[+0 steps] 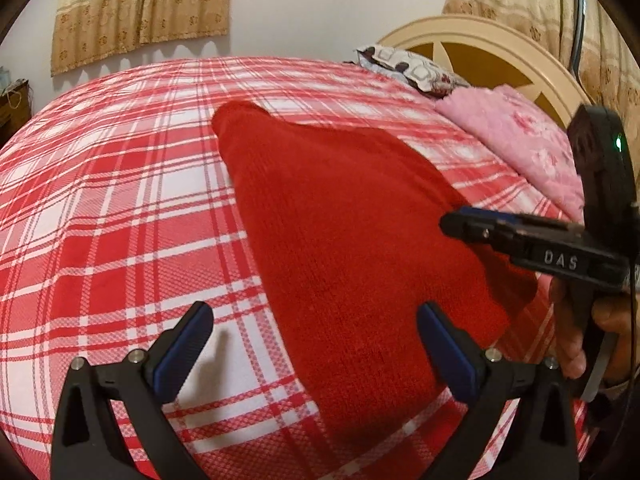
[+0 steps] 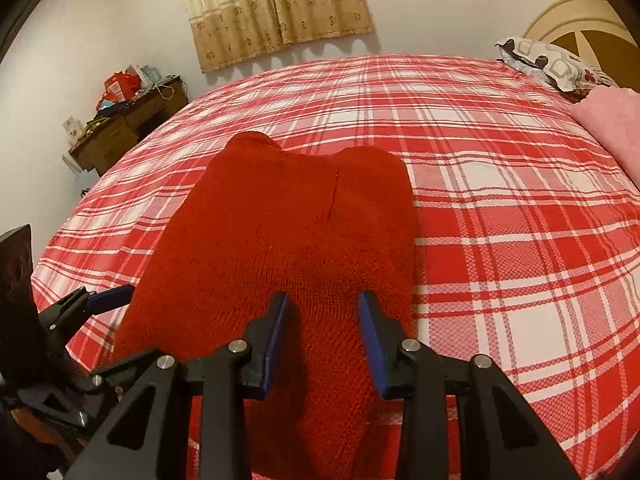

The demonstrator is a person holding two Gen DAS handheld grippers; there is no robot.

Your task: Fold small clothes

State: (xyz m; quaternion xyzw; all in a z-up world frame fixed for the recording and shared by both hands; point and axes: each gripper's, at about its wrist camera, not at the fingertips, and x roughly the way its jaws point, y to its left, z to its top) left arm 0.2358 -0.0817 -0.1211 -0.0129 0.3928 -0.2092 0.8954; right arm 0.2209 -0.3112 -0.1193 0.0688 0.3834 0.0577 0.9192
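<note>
A red knit garment (image 1: 340,216) lies folded lengthwise on the red-and-white plaid bed (image 1: 120,208). My left gripper (image 1: 314,318) hovers open over its near left edge. One pad is above the sheet and the other above the knit, and neither touches the cloth. In the left wrist view my right gripper (image 1: 450,226) comes in from the right at the garment's right edge, held by a hand (image 1: 576,320). In the right wrist view my right gripper (image 2: 323,304) has a raised ridge of the red knit garment (image 2: 288,208) filling the gap between its blue pads (image 2: 370,320), gripped at the near end.
A pink blanket (image 1: 520,140) and a patterned pillow (image 1: 416,70) lie at the bed's head by the cream headboard (image 1: 500,44). Beyond the bed's far left corner stands a cluttered wooden desk (image 2: 124,128). Curtains (image 2: 276,4) hang on the wall behind.
</note>
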